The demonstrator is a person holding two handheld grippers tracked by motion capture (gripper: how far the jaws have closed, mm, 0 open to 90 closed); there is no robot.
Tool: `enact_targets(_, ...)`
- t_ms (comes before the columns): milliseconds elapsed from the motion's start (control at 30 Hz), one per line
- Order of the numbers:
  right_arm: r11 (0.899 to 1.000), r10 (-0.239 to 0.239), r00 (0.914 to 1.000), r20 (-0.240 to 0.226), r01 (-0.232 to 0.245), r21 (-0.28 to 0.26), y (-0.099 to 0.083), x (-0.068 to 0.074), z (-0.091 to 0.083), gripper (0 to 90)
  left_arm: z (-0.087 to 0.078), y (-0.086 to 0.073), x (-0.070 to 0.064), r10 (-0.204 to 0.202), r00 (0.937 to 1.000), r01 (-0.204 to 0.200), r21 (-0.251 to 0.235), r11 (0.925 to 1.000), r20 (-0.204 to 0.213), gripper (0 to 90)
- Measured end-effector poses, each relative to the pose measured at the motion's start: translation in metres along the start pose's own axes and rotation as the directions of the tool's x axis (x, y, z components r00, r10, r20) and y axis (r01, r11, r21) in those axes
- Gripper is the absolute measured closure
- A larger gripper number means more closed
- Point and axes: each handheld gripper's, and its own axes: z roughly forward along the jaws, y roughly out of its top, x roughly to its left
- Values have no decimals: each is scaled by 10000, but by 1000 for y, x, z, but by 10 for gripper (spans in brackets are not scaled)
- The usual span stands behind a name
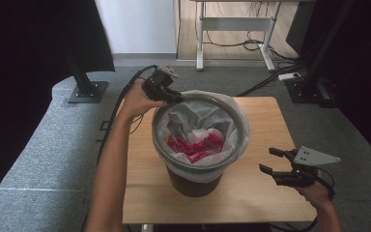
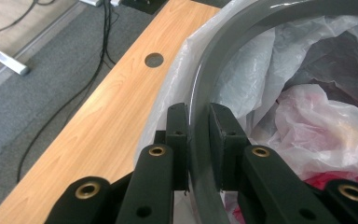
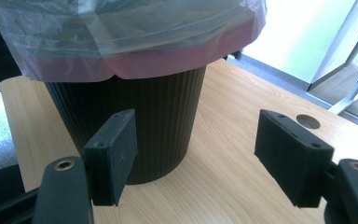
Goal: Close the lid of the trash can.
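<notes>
Left gripper (image 1: 174, 98): jaws clamped on the grey rim ring (image 2: 200, 154) at the bin's (image 1: 193, 181) far-left edge. Bin stands mid-tabletop (image 1: 256, 193), lined with a clear bag (image 1: 198, 113), pink waste inside. Right gripper (image 1: 273, 162): jaws spread, empty, beside the bin. No legible markings.

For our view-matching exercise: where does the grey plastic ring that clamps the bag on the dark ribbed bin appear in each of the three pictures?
High view: the grey plastic ring circles the bin top at centre, the left gripper on its far-left edge.
Left gripper view: it arcs from bottom centre to top right, between the jaws.
Right gripper view: not in it; the overhanging clear plastic bag covers the bin top.
Shared landmark: the clear plastic bag.
</notes>
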Motion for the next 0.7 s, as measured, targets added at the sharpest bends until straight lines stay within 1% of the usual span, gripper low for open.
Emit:
enact_targets(67, 10000, -7, 10000, 3, 7, 2, 0, 0, -1, 294, 2, -1, 0, 36, 9999, -34, 126, 9999, -132, 790)
enact_targets(100, 10000, 7, 10000, 16, -7, -11, -1, 0, -1, 294, 4, -2, 1, 48, 9999, -45, 161, 9999, -131, 790)
enact_targets(133, 10000, 21, 10000, 26, -21, -20, -1, -1, -1, 294, 5, -2, 1, 42, 9998, -39, 149, 9999, -219, 790)
enact_targets(200, 10000, 27, 10000, 30, -27, -10, -2, -1, -2, 294, 6, -4, 1, 12, 9998, -9, 131, 9999, -209, 789)
enact_targets(233, 10000, 24, 10000, 29, -24, -4, -2, -1, -2, 294, 8, -5, 2, 23, 9994, -18, 140, 9999, -337, 788)
enact_targets(300, 10000, 35, 10000, 25, -35, 10, -3, -1, -2, 294, 10, -7, 3, -27, 9993, 32, 146, 9999, -365, 787)
enact_targets(333, 10000, 37, 10000, 33, -38, 17, -3, -1, -2, 294, 10, -7, 3, -35, 9987, 42, 129, 9999, -506, 787)
enact_targets(400, 10000, 53, 10000, 41, -53, -5, -3, -1, -3, 294, 12, -8, 3, -77, 9987, 82, 96, 9999, -506, 785)
enact_targets(467, 10000, 37, 10000, 39, -37, 20, -4, -1, -3, 294, 12, -8, 3, -27, 9977, 30, 52, 10000, -680, 784)
enact_targets(500, 10000, 47, 10000, 42, -47, 23, -4, -1, -3, 294, 13, -8, 4, -78, 9979, 82, 57, 10000, -645, 783)
enact_targets(533, 10000, 47, 10000, 51, -47, 32, -4, -1, -3, 294, 13, -8, 4, -48, 9974, 53, 72, 10000, -722, 783)
enact_targets(633, 10000, 39, 10000, 26, -39, 4, -4, -1, -3, 294, 14, -8, 3, -29, 9971, 37, 106, 9999, -767, 781)
enact_targets(700, 10000, 64, 10000, 26, -64, 4, -5, -1, -3, 294, 15, -9, 4, -73, 9973, 78, 63, 9999, -729, 780)
